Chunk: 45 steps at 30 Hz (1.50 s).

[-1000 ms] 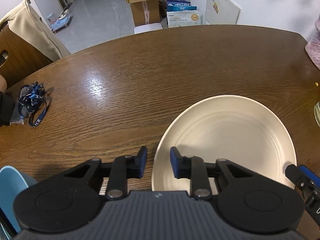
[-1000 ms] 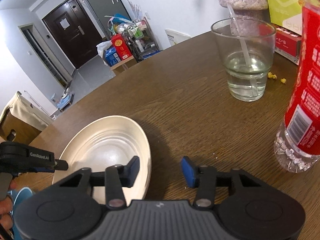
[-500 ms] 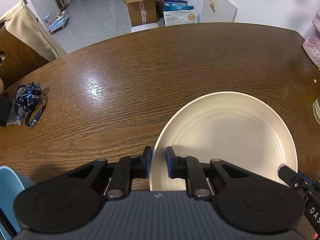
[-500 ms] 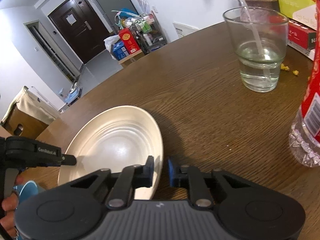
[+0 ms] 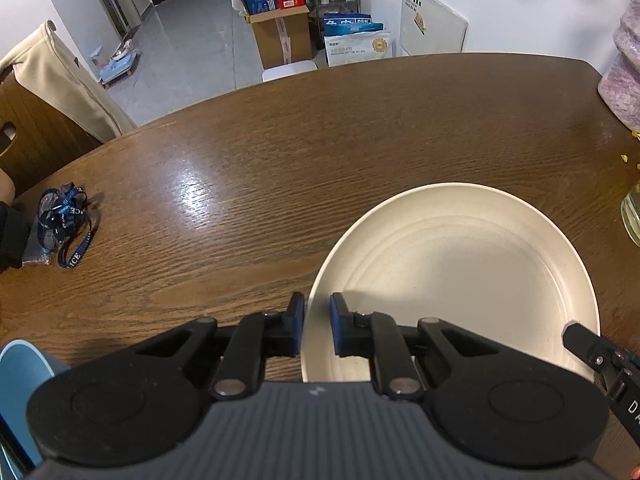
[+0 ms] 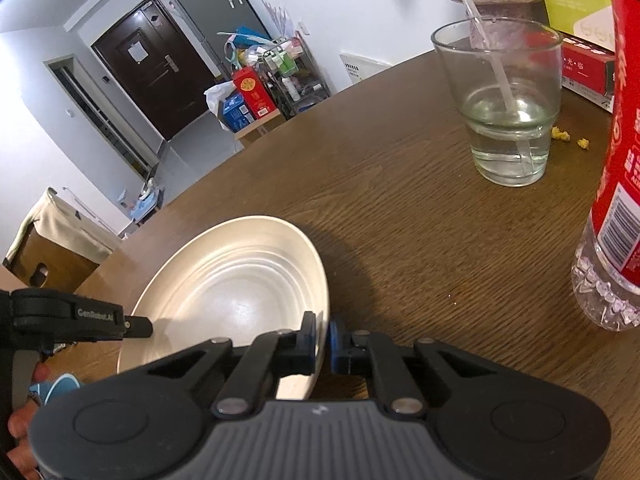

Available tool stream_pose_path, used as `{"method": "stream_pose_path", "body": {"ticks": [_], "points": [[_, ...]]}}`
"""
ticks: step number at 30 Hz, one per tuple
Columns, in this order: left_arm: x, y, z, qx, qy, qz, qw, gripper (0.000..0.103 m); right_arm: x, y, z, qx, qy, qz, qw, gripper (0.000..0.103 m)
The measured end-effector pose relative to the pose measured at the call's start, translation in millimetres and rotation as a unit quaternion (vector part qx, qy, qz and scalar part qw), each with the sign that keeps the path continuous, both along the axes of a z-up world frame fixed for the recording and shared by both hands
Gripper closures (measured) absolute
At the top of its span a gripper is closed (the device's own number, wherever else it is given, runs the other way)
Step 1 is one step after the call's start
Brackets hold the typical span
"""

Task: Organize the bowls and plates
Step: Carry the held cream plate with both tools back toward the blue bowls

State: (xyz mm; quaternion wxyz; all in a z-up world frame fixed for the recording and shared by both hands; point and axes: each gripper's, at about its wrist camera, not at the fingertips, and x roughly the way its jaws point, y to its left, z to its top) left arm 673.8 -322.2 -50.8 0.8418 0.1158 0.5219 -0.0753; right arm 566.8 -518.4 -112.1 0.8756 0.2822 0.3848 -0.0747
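One cream plate (image 5: 460, 264) pinched at opposite rims by left hand-held gripper (image 5: 316, 328) and right hand-held gripper (image 6: 322, 340), glass (image 6: 504, 112) part-filled with water.

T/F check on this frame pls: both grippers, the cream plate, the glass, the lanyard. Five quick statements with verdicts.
1. The right gripper is shut on the rim of the cream plate. True; its jaws have just been closing.
2. The left gripper hangs clear of the plate. False: its jaws straddle the plate's opposite rim, one finger inside and one outside, clamped on it.
3. The glass is empty. False: it holds clear liquid and a straw.
4. A blue lanyard lies on the wooden table, apart from the plate. True.
5. The plate carries food. False: its surface is bare.
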Motion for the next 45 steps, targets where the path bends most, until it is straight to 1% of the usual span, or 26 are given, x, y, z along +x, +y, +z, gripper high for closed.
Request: {"method": "stream_pose_path", "body": {"ticks": [8,14,19,30,37,45], "points": [[-5,-7,13,-0.005,-0.016,-0.005,0.9998,0.09,-6,-8,11,0.001,-0.017,-0.011,1.0,0.096],[-5,-9,18,-0.007,-0.02,-0.001,0.9998,0.09,-8,-12,17,0.002,-0.023,-0.014,1.0,0.096],[-10,-8,29,-0.01,-0.029,0.0,0.9995,0.09,-12,-14,26,0.001,-0.032,-0.015,0.999,0.096],[-27,-5,55,-0.016,-0.045,0.004,0.9988,0.09,-24,-11,49,-0.006,-0.05,-0.016,0.999,0.096],[-40,0,71,-0.024,-0.055,0.004,0.9982,0.09,-39,-8,66,-0.009,-0.062,-0.018,0.998,0.096],[-54,7,85,-0.027,-0.063,0.004,0.9977,0.09,-51,-6,76,-0.006,-0.066,-0.018,0.998,0.096]]}}
